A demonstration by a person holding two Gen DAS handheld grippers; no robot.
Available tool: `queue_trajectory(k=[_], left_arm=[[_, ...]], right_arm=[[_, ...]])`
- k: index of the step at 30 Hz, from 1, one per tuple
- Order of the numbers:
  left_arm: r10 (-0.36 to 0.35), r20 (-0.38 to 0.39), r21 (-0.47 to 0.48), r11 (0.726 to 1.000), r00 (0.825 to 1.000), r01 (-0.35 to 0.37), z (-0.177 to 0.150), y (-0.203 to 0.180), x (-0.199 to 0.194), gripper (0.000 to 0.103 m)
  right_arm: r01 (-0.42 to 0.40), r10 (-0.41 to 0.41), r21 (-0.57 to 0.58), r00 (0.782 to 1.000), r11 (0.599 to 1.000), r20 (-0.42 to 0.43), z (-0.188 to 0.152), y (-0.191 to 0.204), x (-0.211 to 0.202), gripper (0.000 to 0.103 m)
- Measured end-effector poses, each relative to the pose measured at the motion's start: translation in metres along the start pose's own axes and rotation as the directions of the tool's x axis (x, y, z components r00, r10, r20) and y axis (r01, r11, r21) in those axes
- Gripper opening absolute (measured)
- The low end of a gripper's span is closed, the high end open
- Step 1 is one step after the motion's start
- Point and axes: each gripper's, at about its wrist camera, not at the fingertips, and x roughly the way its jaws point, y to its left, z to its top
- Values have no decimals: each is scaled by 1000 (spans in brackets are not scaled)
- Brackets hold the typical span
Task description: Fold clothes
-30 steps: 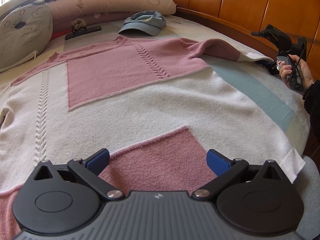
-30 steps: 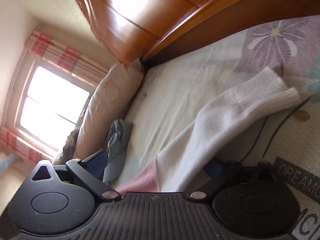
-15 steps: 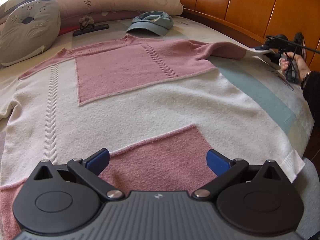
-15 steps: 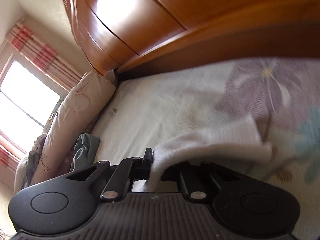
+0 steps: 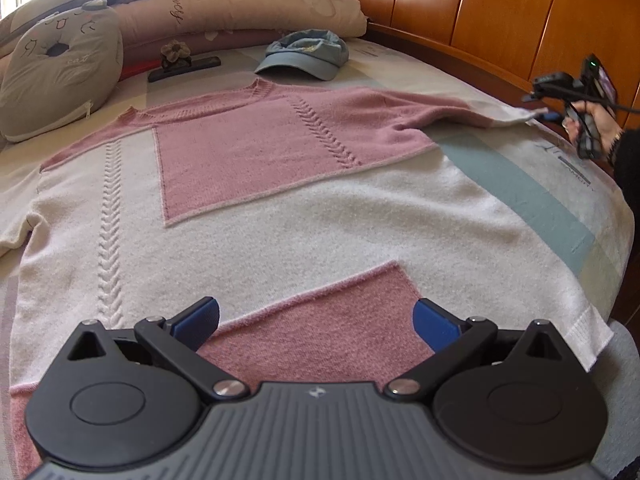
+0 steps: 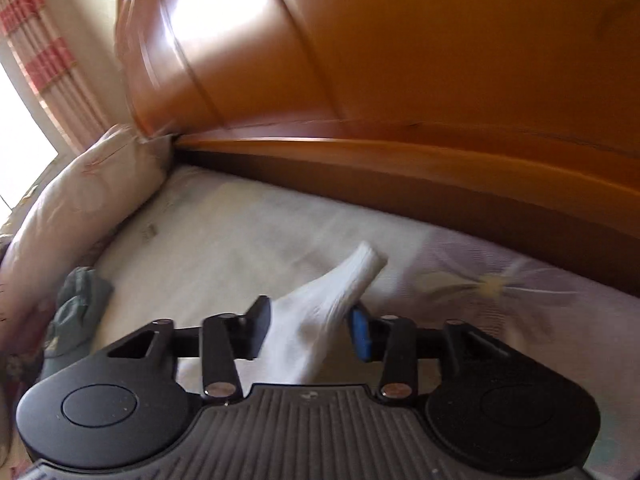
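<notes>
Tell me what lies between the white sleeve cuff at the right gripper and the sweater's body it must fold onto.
Nothing visible blocks it. The white sleeve cuff sits between the right gripper jaws, and the pink-and-cream knit sweater lies flat; the blue cap sits beyond the collar.

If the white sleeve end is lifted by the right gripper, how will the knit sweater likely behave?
Probably floppy: the sleeve already bends and bunches between the right gripper's fingers. Likely grippy rather than slippery, given the fuzzy knit of the sweater. The body lies flat on the bed, so it would likely drag and stretch, not lift as one piece.
</notes>
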Motion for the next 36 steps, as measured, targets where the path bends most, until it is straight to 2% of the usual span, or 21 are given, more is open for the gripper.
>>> queue_trajectory(k=[1, 4, 6, 8, 11, 16, 18, 20, 24, 27, 31, 36], left_arm=[[5, 3, -2, 1000, 1000, -5, 0, 1, 0, 102], [12, 9, -19, 1000, 1000, -12, 0, 5, -2, 102], [9, 12, -31, 999, 1000, -8, -1, 7, -4, 102], [10, 15, -35, 999, 1000, -9, -2, 8, -6, 102], [15, 19, -31, 999, 1000, -15, -4, 9, -11, 102], [31, 30, -17, 999, 999, -30, -7, 16, -19, 102], [40, 29, -11, 999, 999, -40, -8, 22, -20, 102], [49, 26, 0, 999, 998, -49, -9, 30, -21, 102], [43, 18, 24, 999, 999, -43, -1, 49, -14, 102], [35, 33, 49, 998, 999, -37, 13, 64, -5, 102], [29, 54, 94, 995, 998, -34, 29, 78, 12, 102], [-38, 46, 97, 995, 998, 33, 25, 102, 29, 102]], right_arm=[[16, -16, -2, 1000, 1000, 14, -2, -3, -5, 65], [-11, 15, -93, 999, 996, 41, -9, 17, -25, 80], [-66, 75, -186, 996, 980, 44, -18, 50, -33, 101], [-144, 155, -276, 988, 950, 19, -29, 81, -43, 103], [-220, 197, -424, 976, 879, -98, -59, 134, -40, 103], [-160, 72, -587, 983, 794, -171, -119, 182, -12, 103], [-126, 0, -657, 982, 743, -189, -142, 186, 0, 103], [-113, -3, -695, 987, 710, -163, -158, 174, 1, 103], [-111, -7, -694, 986, 712, -165, -153, 162, -11, 103], [-116, -26, -679, 980, 725, -196, -143, 171, -23, 103], [-167, 41, -607, 976, 777, -216, -124, 207, -29, 103], [-156, -6, -570, 962, 807, -272, -123, 272, -1, 103]])
